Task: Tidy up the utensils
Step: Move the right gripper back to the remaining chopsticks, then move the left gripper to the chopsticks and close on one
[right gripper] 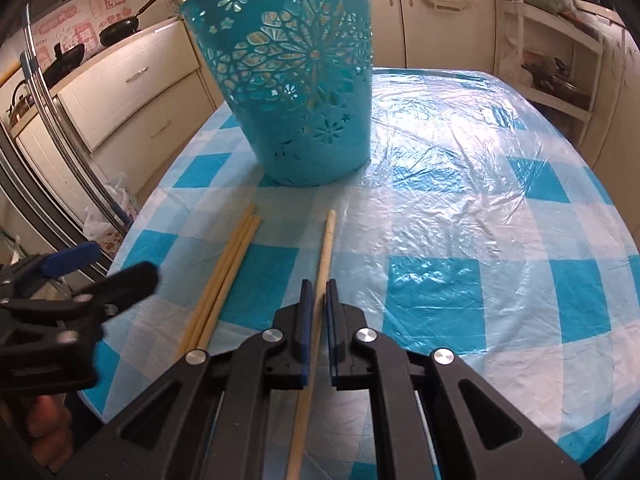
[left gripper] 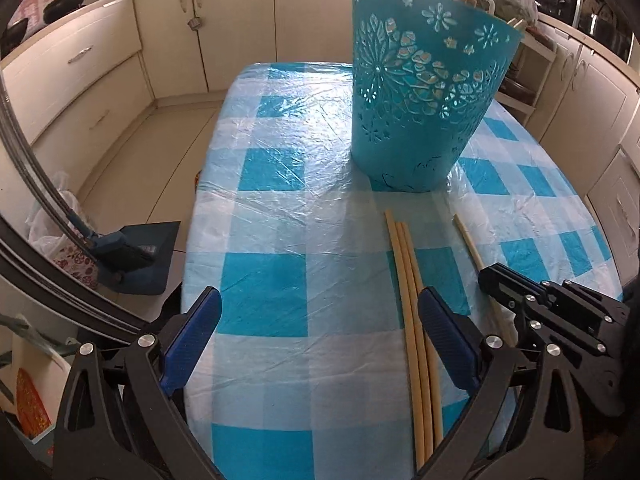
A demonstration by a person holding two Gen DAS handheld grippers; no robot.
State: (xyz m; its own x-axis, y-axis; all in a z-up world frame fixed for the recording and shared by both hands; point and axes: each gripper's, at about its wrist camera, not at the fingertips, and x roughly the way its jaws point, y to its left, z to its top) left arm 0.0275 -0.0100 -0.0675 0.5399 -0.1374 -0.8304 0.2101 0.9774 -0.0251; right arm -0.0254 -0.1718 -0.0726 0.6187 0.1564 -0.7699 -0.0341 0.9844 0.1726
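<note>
A teal cut-out basket [left gripper: 420, 92] stands upright on the blue-checked table [left gripper: 280, 216]; it also shows in the right wrist view [right gripper: 296, 88]. Three bamboo chopsticks [left gripper: 412, 312] lie side by side in front of it, also seen in the right wrist view [right gripper: 224, 280]. My left gripper [left gripper: 320, 320] is open above the table, its right finger [left gripper: 444, 332] beside these chopsticks. My right gripper [right gripper: 317, 300] is shut on a single chopstick [right gripper: 326, 248], which lies low over the table and points at the basket. That chopstick [left gripper: 470, 244] and the right gripper [left gripper: 540, 304] show in the left view.
Cream kitchen cabinets [left gripper: 104, 80] surround the table. A blue dustpan [left gripper: 140, 256] and plastic bags lie on the floor at left. A white shelf rack [right gripper: 560, 64] stands at the far right. Pans [right gripper: 120, 28] sit on the counter.
</note>
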